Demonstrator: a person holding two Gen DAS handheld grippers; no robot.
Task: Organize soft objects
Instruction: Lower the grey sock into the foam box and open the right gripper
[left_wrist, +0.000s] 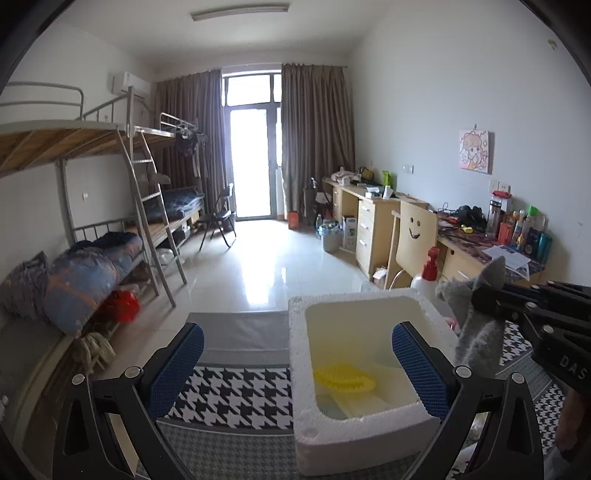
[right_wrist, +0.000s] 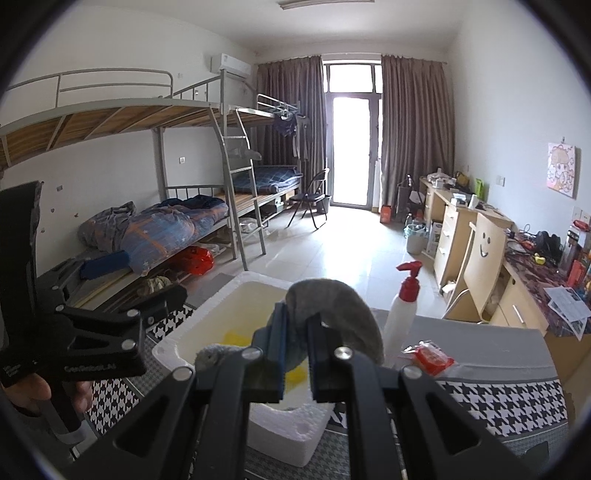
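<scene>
A white foam box (left_wrist: 364, 439) stands on a houndstooth cloth (left_wrist: 236, 395), with a yellow soft item (left_wrist: 345, 380) lying inside it. My left gripper (left_wrist: 297, 363) is open wide, its blue pads (left_wrist: 177, 369) straddling the box's left wall with nothing between them. My right gripper (right_wrist: 297, 336) is shut on a grey plush toy (right_wrist: 340, 314), held over the foam box (right_wrist: 295, 439). In the left wrist view that grey plush toy (left_wrist: 480, 325) hangs at the box's right edge from the right gripper's black frame (left_wrist: 535, 314).
A white bottle with a red pump (right_wrist: 404, 306) and a red packet (right_wrist: 432, 356) sit right of the box. Beyond are a chair with a smiley face (left_wrist: 415, 236), cluttered desks (left_wrist: 480, 243) along the right wall and bunk beds (left_wrist: 110, 206) on the left.
</scene>
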